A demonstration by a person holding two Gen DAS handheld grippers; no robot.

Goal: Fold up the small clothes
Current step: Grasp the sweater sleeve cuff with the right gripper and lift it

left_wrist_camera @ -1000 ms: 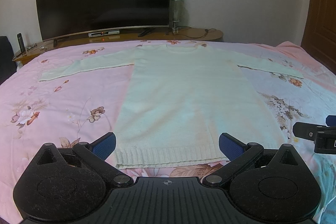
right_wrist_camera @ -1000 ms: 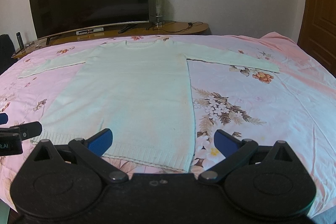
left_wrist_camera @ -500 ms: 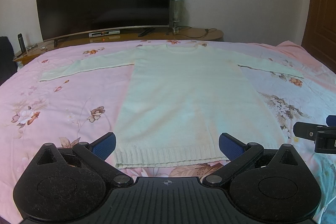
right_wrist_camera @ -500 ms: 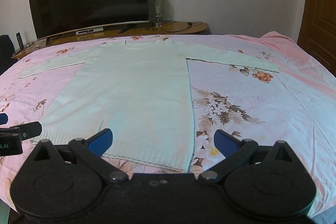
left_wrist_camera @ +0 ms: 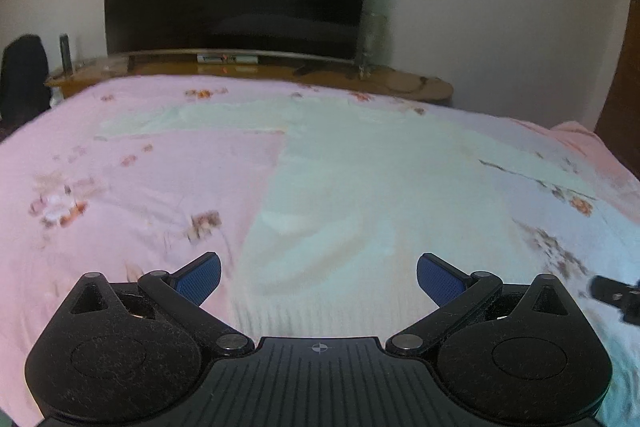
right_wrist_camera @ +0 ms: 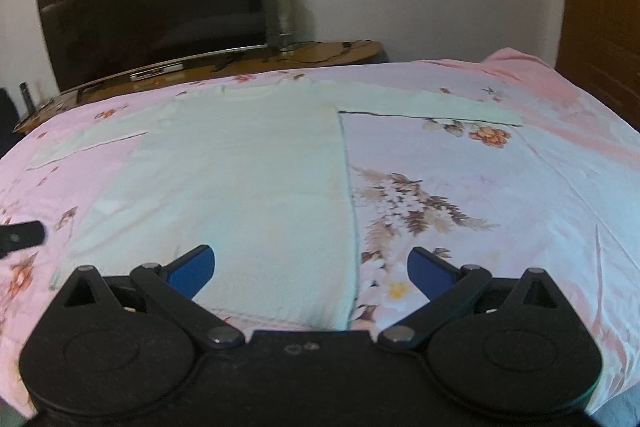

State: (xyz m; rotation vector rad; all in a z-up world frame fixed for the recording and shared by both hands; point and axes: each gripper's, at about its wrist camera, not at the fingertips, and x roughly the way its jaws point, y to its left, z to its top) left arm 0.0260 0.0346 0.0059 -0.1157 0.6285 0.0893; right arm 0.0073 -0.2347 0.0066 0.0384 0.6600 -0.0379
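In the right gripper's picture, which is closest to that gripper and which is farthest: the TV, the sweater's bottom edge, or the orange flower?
1. Sweater's bottom edge, right below the right gripper.
2. Orange flower, beside the right sleeve.
3. TV, at the wall.

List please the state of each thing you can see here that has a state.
sweater: spread flat on the bed, sleeves out to both sides, not yet folded.
left claw: open, empty, over the sweater's bottom hem.
right claw: open, empty, over the sweater's bottom right corner.
television: off, screen dark.
bedsheet: spread over the bed, a few creases.
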